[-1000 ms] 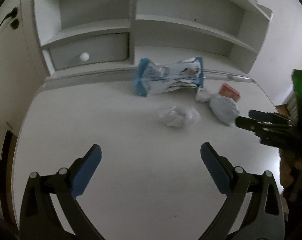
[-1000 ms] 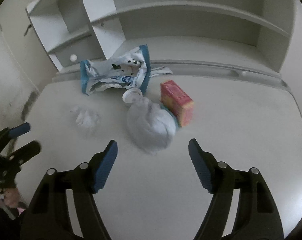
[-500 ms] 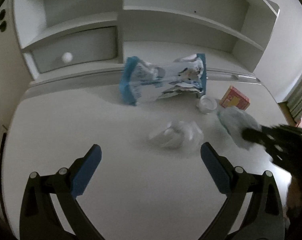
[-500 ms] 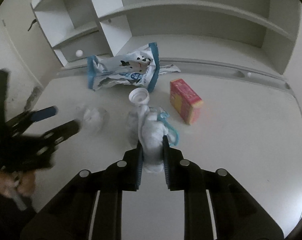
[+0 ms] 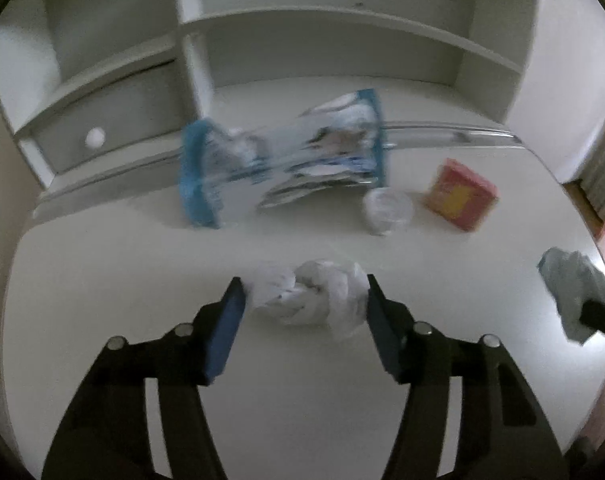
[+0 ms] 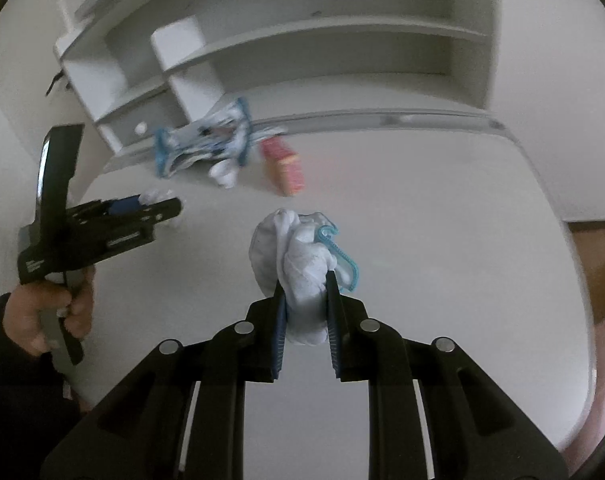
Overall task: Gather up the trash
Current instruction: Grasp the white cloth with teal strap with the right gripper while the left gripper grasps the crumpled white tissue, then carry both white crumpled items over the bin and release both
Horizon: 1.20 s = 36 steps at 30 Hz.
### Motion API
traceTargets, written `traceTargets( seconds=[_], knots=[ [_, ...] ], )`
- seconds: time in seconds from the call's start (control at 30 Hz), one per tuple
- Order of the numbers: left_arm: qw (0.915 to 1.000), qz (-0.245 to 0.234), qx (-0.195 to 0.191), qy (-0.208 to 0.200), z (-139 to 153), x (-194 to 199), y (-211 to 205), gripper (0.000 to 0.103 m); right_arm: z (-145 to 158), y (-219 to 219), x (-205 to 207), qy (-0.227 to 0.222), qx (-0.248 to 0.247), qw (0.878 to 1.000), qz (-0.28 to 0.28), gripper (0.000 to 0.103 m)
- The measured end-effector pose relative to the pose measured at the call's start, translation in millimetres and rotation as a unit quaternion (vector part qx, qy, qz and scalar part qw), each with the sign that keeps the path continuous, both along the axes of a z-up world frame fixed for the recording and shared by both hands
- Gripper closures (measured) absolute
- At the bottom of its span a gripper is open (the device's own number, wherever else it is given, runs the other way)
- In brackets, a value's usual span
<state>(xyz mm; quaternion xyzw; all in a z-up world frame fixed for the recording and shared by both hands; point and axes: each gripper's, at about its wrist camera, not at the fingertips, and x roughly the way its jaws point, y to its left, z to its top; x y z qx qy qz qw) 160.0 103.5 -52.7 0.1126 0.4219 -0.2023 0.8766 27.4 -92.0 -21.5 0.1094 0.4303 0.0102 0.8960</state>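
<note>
while the right gripper (image 6: 305,292) is clenched on a white wad (image 6: 298,256) with a blue elastic loop (image 6: 342,256), holding it above the desk (image 6: 442,208), the left gripper (image 5: 304,300) sits low over the desk with its fingers (image 5: 226,320) spread on either side of a crumpled tissue (image 5: 314,296), not yet pinching it. from the left wrist view, a blue-and-white bag (image 5: 282,152) lies at twelve o'clock from the tissue, a small white cup (image 5: 386,208) at one o'clock and a red box (image 5: 460,194) just beyond it at two o'clock. the held wad shows at the three o'clock edge of that view. in the right wrist view, a hand (image 6: 50,312) at nine o'clock grips the left tool's handle. white shelves (image 5: 302,40) rise behind the desk.
</note>
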Motion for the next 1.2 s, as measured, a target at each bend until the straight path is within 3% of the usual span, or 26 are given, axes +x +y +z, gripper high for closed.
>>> traceTargets(
  seconds=[0.17, 0.3, 0.37, 0.47, 0.5, 0.6, 0.7, 0.8, 0.9, 0.97, 1.1, 1.2],
  knots=[
    [0.9955, -0.092, -0.018, -0.015, 17, -46, -71, 0.046, 6, -71, -58, -0.017, 0.005, 0.994, -0.108, 0.086],
    [0.9798, -0.196, -0.040, -0.013, 23, -98, -149, 0.046, -2, -141, -130, -0.019, 0.009, 0.973, -0.229, 0.086],
    [0.9677, -0.247, -0.051, -0.008, 23, -128, -190, 0.046, -8, -168, -164, -0.016, 0.012, 0.960, -0.281, 0.086],
    [0.9426, -0.328, -0.063, 0.009, 17, -179, -252, 0.046, -22, -207, -228, -0.006, 0.015, 0.933, -0.361, 0.086],
    [0.9292, -0.363, -0.067, 0.014, 12, -204, -277, 0.046, -27, -216, -246, -0.001, 0.017, 0.924, -0.382, 0.086],
    [0.9005, -0.429, -0.066, 0.019, -4, -256, -325, 0.046, -45, -243, -307, 0.016, 0.025, 0.894, -0.446, 0.086],
    [0.8635, -0.500, -0.057, 0.038, -31, -311, -375, 0.046, -69, -261, -357, 0.037, 0.040, 0.870, -0.491, 0.086],
    [0.8351, -0.544, -0.043, 0.066, -63, -349, -407, 0.046, -100, -275, -397, 0.064, 0.060, 0.848, -0.523, 0.086],
    [0.8124, -0.575, -0.015, 0.097, -108, -379, -438, 0.045, -136, -287, -426, 0.092, 0.087, 0.829, -0.545, 0.086],
    [0.8015, -0.590, 0.012, 0.096, -139, -400, -453, 0.045, -163, -295, -442, 0.112, 0.102, 0.817, -0.556, 0.086],
    [0.7898, -0.599, 0.047, 0.123, -190, -415, -473, 0.045, -206, -303, -459, 0.137, 0.137, 0.802, -0.564, 0.086],
    [0.7867, -0.600, 0.070, 0.127, -211, -415, -474, 0.045, -228, -309, -466, 0.149, 0.155, 0.796, -0.566, 0.086]
  ],
)
